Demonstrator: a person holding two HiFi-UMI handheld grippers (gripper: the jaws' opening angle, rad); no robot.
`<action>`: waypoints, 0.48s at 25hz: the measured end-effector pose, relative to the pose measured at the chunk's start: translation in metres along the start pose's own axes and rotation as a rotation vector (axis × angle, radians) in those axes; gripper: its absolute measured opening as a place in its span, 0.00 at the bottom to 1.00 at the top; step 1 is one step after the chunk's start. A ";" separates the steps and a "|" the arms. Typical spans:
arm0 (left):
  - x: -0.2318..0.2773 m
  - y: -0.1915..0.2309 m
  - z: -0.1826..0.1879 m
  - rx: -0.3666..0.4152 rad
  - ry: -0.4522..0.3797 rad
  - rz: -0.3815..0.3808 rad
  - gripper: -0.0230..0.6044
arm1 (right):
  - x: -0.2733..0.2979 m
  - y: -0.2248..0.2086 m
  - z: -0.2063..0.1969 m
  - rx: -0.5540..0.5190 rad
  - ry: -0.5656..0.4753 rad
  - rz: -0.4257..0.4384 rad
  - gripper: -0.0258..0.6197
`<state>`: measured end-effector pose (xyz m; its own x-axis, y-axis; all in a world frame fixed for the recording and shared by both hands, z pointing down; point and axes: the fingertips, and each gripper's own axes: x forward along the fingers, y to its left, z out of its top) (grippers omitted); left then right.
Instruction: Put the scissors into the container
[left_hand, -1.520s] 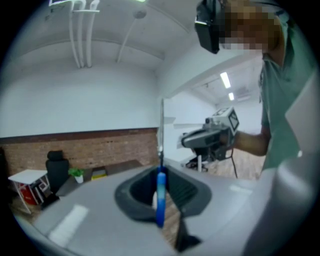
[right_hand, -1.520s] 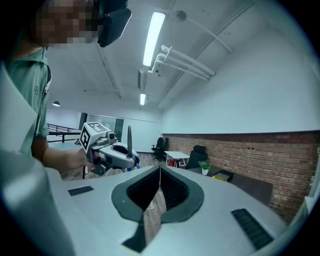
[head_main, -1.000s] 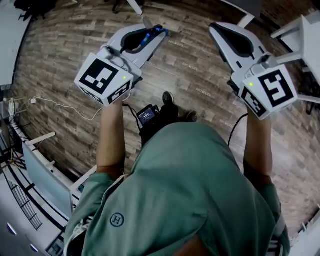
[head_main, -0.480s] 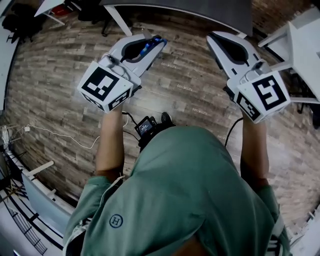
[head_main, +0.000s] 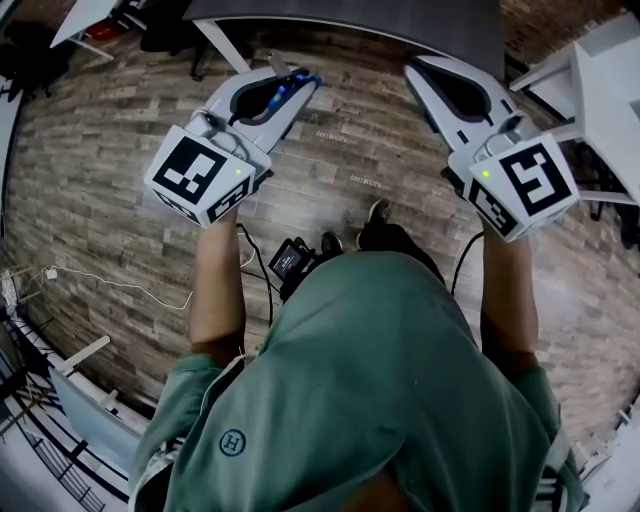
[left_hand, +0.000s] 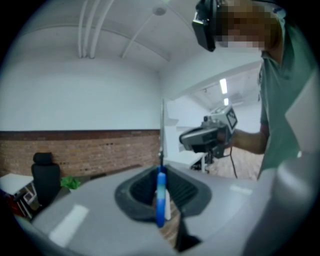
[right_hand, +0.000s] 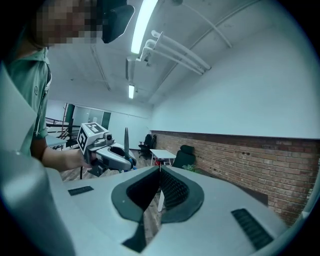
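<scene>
The scissors (head_main: 288, 88) have blue handles and are clamped in my left gripper (head_main: 300, 80), which I hold out over the wooden floor. In the left gripper view the blue handle (left_hand: 160, 197) hangs between the pads and the thin blade (left_hand: 161, 135) points straight up. My left gripper (left_hand: 161, 167) is shut on them. My right gripper (head_main: 412, 68) is held level beside it, shut, with nothing in it (right_hand: 160, 167). The right gripper view shows the left gripper (right_hand: 107, 152) with the upright blade (right_hand: 126, 140). No container is in view.
A dark table (head_main: 350, 15) lies just ahead at the top of the head view, and a white table (head_main: 610, 90) stands at the right. Black chairs (right_hand: 185, 157) and a small white table (right_hand: 162, 152) stand by the brick wall. A black chair (left_hand: 44, 175) stands at the left.
Both grippers have been carried forward over the floor as the person walks. The dark table has come into view ahead. The scissors stay in the left gripper.
</scene>
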<state>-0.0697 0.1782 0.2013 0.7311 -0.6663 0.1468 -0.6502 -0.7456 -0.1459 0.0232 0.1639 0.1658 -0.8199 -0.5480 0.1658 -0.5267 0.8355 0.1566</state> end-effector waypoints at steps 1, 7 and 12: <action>0.009 0.006 -0.002 -0.002 0.007 0.006 0.10 | 0.004 -0.010 -0.002 0.003 -0.004 0.006 0.05; 0.053 0.044 -0.006 -0.012 0.050 0.056 0.10 | 0.033 -0.065 -0.012 0.016 -0.035 0.062 0.05; 0.075 0.063 0.003 -0.005 0.066 0.103 0.10 | 0.044 -0.096 -0.006 0.011 -0.063 0.103 0.05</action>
<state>-0.0549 0.0811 0.2001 0.6454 -0.7385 0.1949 -0.7222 -0.6731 -0.1589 0.0388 0.0591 0.1641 -0.8820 -0.4558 0.1192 -0.4412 0.8879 0.1307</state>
